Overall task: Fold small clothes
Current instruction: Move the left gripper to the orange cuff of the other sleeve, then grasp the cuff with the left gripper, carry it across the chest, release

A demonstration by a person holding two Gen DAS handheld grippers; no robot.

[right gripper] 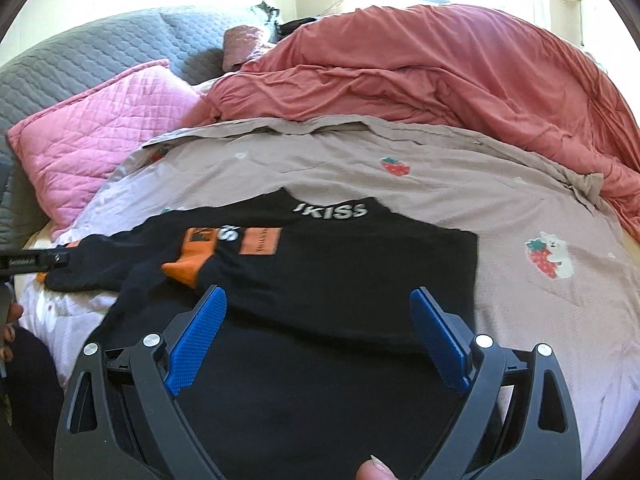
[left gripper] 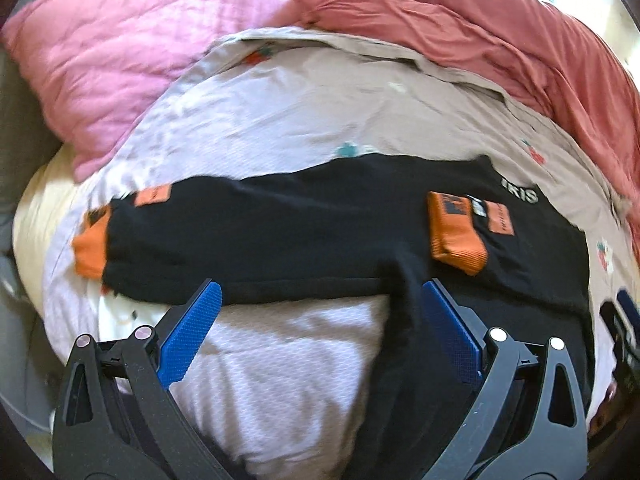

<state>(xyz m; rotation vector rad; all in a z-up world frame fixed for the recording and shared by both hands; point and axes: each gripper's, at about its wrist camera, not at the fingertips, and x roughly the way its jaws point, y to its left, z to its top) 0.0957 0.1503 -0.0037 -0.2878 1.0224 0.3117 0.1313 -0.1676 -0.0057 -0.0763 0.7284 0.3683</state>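
Two grippers hang over one black garment (right gripper: 340, 264) that lies spread on a beige strawberry-print sheet (right gripper: 532, 208). The left gripper (left gripper: 320, 296) has its blue-padded jaws spread wide, with nothing between them; its tips sit at the garment's near edge, and a black fold of the garment runs down past the inner side of one pad. The right gripper (right gripper: 318, 300) is likewise wide open and empty, poised just above the garment's body, near its front hem.

On the garment, white lettering (right gripper: 334, 211) sits at the far edge, by the neck. One sleeve is folded in across the chest, so that its orange cuff (left gripper: 456, 236) lies on the black cloth beside an orange patch (right gripper: 260, 246). The other sleeve stretches away sideways, its orange cuff (left gripper: 90, 246) resting on the sheet beyond the garment's body.

Beyond the garment, at the sheet's far edge, a rumpled red-pink duvet (right gripper: 420, 68) is heaped. A pink quilted pillow (right gripper: 96, 136) lies to the far side of the outstretched sleeve, and a grey quilted cover (right gripper: 88, 52) lies behind it. A fingertip (right gripper: 374, 471) shows at the bottom edge of the right wrist view.
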